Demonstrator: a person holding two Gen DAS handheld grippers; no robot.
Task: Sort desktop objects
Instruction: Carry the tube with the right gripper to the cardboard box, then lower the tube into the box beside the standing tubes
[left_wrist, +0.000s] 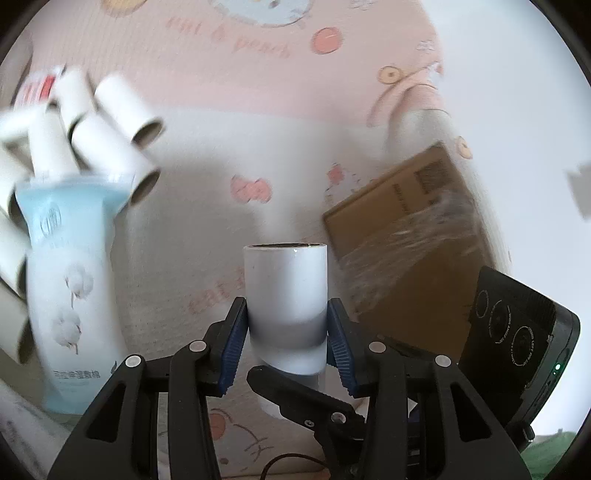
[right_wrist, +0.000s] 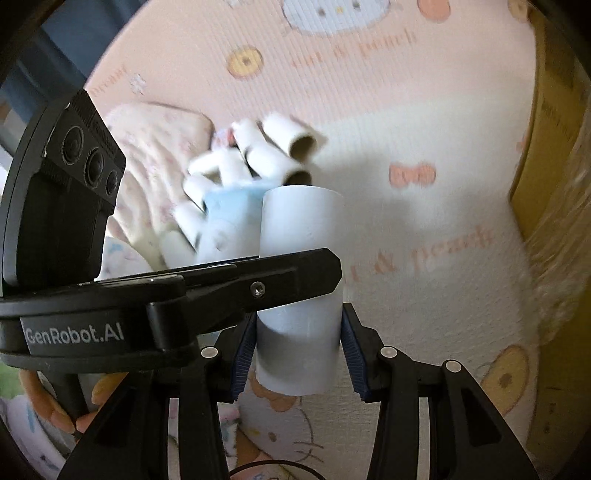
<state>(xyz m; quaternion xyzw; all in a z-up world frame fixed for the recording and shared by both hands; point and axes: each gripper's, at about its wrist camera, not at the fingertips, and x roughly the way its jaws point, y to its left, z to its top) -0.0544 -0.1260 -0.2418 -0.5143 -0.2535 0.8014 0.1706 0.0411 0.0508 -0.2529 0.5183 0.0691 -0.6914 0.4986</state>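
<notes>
We hold one white roll (left_wrist: 286, 306) between both tongs: the left tongs (left_wrist: 287, 332) pinch it at its sides, and the right tongs (right_wrist: 298, 347) pinch the same roll lower down, crossing the left at an angle. Other rolls (left_wrist: 110, 129) already lie heaped by the blue pack (left_wrist: 70, 280) on the mat (left_wrist: 258, 92), probably sorted, though blur hides details. This roll is not yet placed. A box (left_wrist: 413, 236) sits right.

A pink cartoon-printed mat (left_wrist: 258, 85) covered the surface, pale daylight washing its middle, with a dark blue wall (right_wrist: 55, 40) beyond its left edge.
</notes>
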